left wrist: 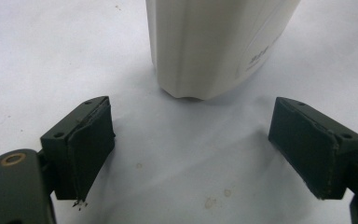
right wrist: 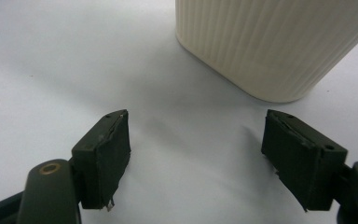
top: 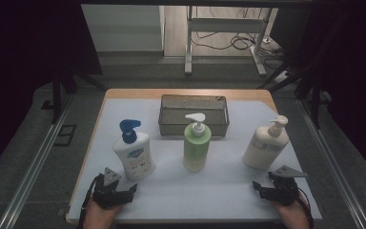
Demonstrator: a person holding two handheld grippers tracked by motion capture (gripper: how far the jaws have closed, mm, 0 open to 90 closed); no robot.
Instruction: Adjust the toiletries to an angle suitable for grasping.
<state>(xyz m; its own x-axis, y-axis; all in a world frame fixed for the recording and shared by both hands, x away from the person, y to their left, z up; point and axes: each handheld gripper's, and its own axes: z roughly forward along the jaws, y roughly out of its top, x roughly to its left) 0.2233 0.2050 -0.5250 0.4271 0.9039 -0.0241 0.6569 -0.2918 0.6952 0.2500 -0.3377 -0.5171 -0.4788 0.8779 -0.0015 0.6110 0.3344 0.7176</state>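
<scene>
Three pump bottles stand in a row on the white mat. At the left is a white bottle with a blue pump point(top: 133, 151), in the middle a green bottle with a white pump point(top: 196, 143), at the right a cream ribbed bottle point(top: 266, 144). My left gripper point(top: 119, 187) rests near the front edge, just below the white bottle point(left wrist: 214, 46), open with nothing between its pads. My right gripper point(top: 269, 183) sits at the front right, just short of the cream bottle point(right wrist: 279, 46), also open and holding nothing.
A dark wire mesh basket point(top: 194, 114) stands behind the green bottle at the back of the mat. The wooden table edge point(top: 124, 93) frames the mat. Metal rails run along both sides, and a stand with cables sits on the floor beyond.
</scene>
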